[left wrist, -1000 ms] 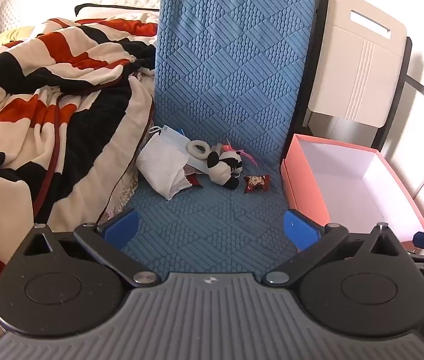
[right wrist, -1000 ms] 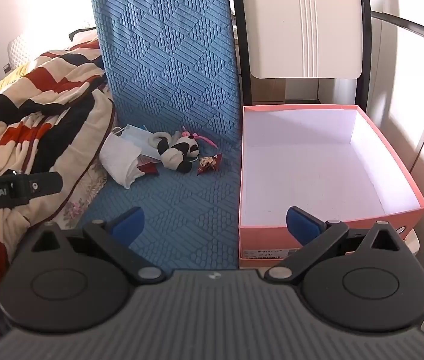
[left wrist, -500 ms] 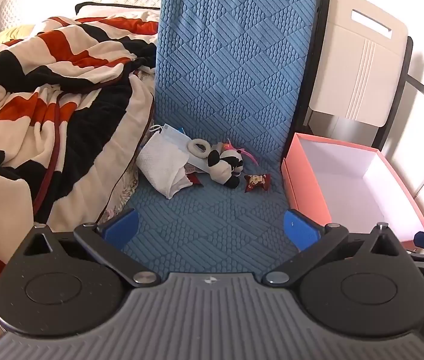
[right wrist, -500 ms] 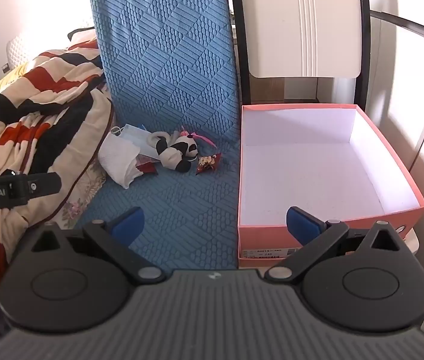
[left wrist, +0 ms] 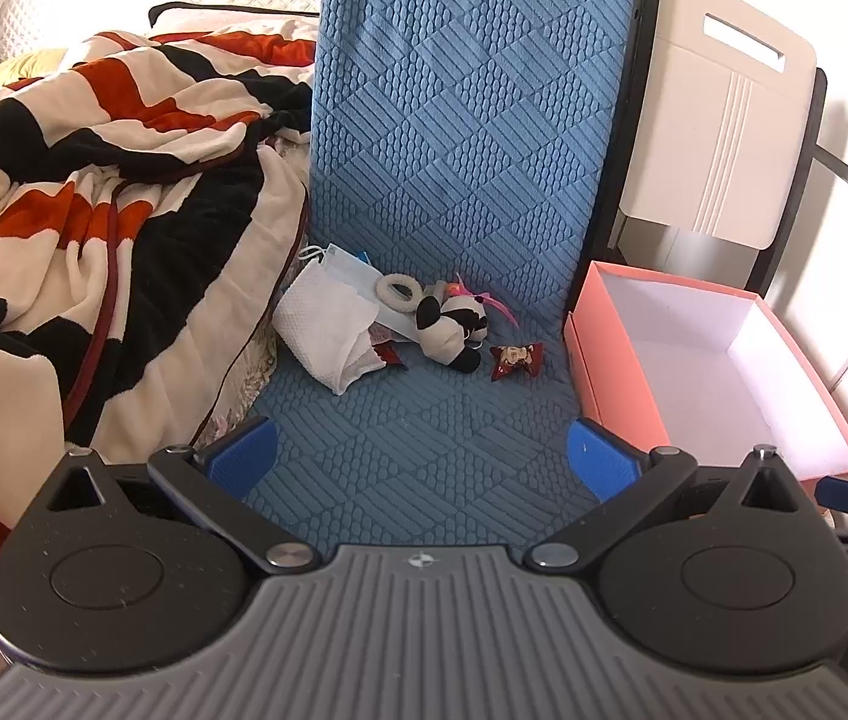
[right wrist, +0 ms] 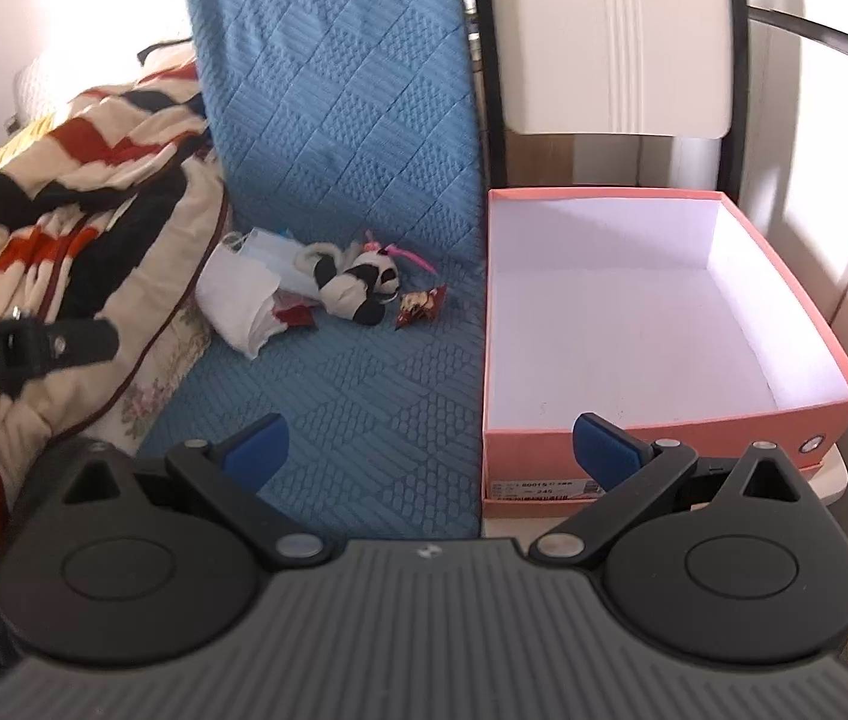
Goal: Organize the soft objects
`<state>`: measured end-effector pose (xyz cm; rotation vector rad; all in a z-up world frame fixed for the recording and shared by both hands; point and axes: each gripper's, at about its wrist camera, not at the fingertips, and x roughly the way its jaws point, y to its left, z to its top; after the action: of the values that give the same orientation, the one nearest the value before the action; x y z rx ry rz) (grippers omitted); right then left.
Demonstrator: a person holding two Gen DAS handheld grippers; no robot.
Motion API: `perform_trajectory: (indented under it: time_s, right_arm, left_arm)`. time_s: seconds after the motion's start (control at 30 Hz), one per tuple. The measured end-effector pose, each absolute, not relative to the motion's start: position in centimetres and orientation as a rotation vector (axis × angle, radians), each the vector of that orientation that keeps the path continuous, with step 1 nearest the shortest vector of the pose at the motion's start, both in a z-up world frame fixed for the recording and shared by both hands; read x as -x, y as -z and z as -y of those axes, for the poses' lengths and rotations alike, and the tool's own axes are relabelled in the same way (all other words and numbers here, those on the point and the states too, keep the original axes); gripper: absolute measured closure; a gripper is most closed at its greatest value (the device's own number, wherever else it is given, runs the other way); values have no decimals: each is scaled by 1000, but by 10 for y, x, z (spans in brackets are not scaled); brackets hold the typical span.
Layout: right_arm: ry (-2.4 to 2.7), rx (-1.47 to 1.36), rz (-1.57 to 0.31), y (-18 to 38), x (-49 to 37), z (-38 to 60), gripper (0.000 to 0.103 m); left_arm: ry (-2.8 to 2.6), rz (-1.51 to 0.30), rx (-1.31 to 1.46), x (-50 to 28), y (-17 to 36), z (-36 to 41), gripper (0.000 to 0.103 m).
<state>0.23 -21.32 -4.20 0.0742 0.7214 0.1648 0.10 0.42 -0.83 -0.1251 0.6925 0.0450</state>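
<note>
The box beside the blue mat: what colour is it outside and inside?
The box is salmon pink outside, white inside; right wrist view shows it best.

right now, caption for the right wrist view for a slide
Open right claw faces a panda plush on a blue mat beside an empty pink box.

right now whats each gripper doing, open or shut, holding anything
left gripper: open, holding nothing.
right gripper: open, holding nothing.
</note>
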Motion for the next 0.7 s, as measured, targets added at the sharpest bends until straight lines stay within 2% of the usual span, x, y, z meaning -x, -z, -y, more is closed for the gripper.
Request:
perform_trajectory:
  time_s: [0.7]
  right_arm:
    - [-172, -81, -704, 37, 2, 212, 0]
  left_arm:
    - [-41, -689, 126, 0, 9, -5, 0]
